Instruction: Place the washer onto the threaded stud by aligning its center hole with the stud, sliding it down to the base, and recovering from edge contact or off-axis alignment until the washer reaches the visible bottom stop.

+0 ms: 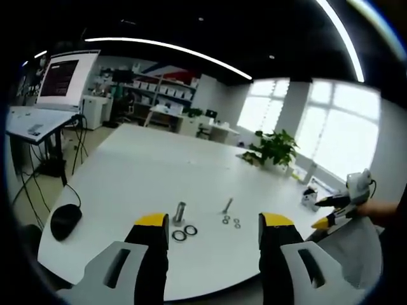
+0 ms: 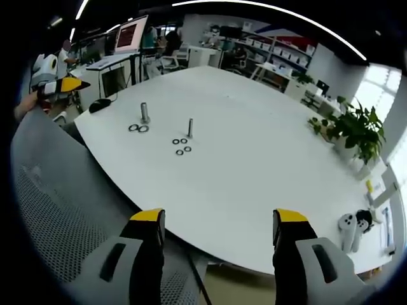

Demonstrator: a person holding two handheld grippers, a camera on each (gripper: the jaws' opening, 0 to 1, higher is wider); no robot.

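While both grippers hang short of the white table (image 1: 159,171), nothing is held in either. The left gripper (image 1: 214,238) has its yellow-tipped jaws spread wide apart and empty, above the near table edge. Just beyond them a thick threaded stud (image 1: 179,212) stands upright, with two large washers (image 1: 184,232) lying flat at its base, touching each other. To the right, a thinner stud (image 1: 227,205) stands with three small washers (image 1: 231,221) lying beside it. A black mouse (image 1: 64,220) rests near the left edge. The right gripper (image 2: 219,232), jaws likewise parted and empty, hovers over a grey mesh chair back (image 2: 63,216), well apart from the studs. A potted plant (image 2: 356,130) stands at the far side.
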